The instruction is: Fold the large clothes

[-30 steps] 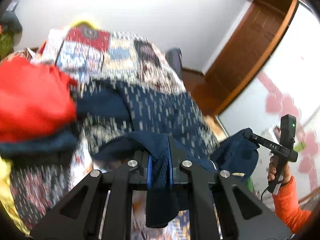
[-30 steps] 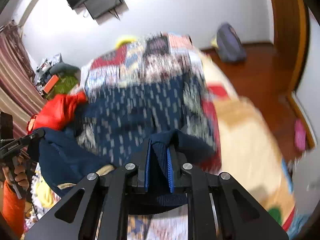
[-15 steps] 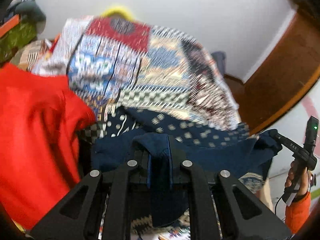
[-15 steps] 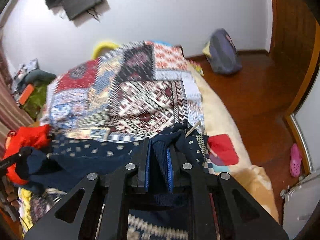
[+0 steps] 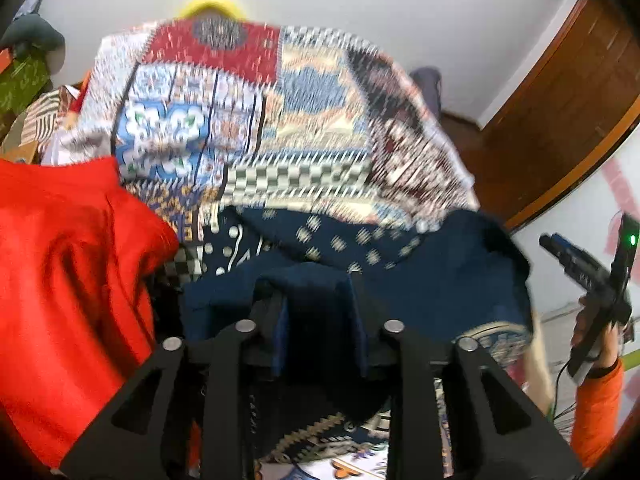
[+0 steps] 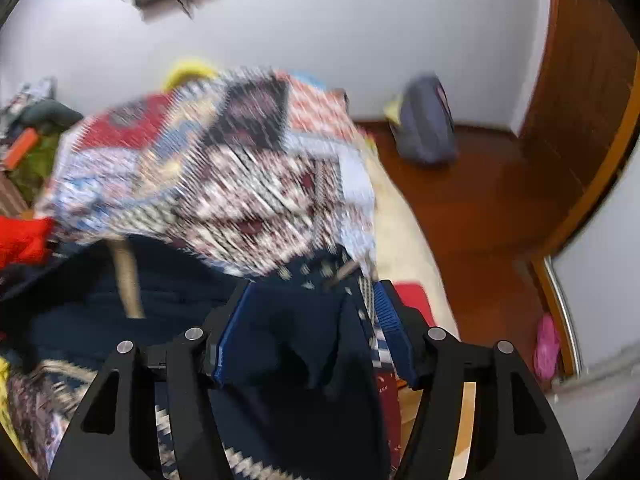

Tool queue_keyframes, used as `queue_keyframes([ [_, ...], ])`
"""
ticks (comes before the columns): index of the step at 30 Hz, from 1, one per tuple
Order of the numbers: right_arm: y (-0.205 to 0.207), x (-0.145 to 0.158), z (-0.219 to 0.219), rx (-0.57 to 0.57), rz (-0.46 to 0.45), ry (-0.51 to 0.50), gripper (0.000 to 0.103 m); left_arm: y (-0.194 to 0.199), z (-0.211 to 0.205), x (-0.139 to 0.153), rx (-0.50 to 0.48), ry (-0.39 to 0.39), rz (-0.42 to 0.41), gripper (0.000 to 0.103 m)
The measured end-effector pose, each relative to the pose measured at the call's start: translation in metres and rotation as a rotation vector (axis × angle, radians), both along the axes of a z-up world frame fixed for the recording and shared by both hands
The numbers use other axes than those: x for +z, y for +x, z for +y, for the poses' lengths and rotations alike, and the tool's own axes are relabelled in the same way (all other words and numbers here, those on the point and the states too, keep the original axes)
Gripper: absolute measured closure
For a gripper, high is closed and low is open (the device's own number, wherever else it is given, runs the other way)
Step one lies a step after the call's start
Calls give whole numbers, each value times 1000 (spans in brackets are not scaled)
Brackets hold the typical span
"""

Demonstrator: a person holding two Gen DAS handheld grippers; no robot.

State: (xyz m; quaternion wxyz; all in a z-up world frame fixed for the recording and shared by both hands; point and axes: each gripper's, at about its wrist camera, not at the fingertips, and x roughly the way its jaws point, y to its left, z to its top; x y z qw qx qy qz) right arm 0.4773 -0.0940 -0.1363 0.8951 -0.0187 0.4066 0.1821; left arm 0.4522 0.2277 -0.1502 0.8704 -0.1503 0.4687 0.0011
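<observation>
Because the fold is being laid down, the navy garment [image 5: 440,276] is lying over the patchwork bedspread [image 5: 248,120]; the left gripper [image 5: 318,320] is pinching one edge; the right gripper [image 6: 308,320] is standing spread, cloth loose between its fingers, apparently letting go.

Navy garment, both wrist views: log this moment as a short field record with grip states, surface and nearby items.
garment: navy garment, dark blue with a patterned part, spread between both grippers
left gripper: shut on a fold of the garment
right gripper: jaws apart, cloth lying loose between the blue pads
surface: bed with patchwork quilt
nearby: red garment to the left of the navy one; grey backpack on the wooden floor by the wall
image quality: motion blur in both views
</observation>
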Motion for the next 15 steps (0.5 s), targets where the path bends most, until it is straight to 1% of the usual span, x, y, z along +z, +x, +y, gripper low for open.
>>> queue_keyframes([
  [2,-15,16,-3,33,-16,31,45,-8,0,19,34,29,-52,53],
  [3,-24,22,-4,45,-22,42,43,-15,1,32,65,61,-99,38],
  [4,-31,26,-4,59,-27,50,39,-21,1,41,81,81,-135,35],
  [5,-42,30,-4,80,-39,60,32,-28,0,51,92,102,-173,34],
  [6,-49,31,-3,92,-41,61,30,-31,0,55,94,110,-179,34],
  [7,-59,33,-2,110,-52,60,30,-35,-2,57,86,117,-176,34],
  [9,-69,28,1,137,-46,55,30,-40,-8,55,65,124,-165,34],
  [12,-76,11,11,158,-1,54,30,-46,-24,38,23,154,-124,34],
  [15,-77,-11,19,176,61,61,30,-48,-43,8,-36,175,-67,34],
])
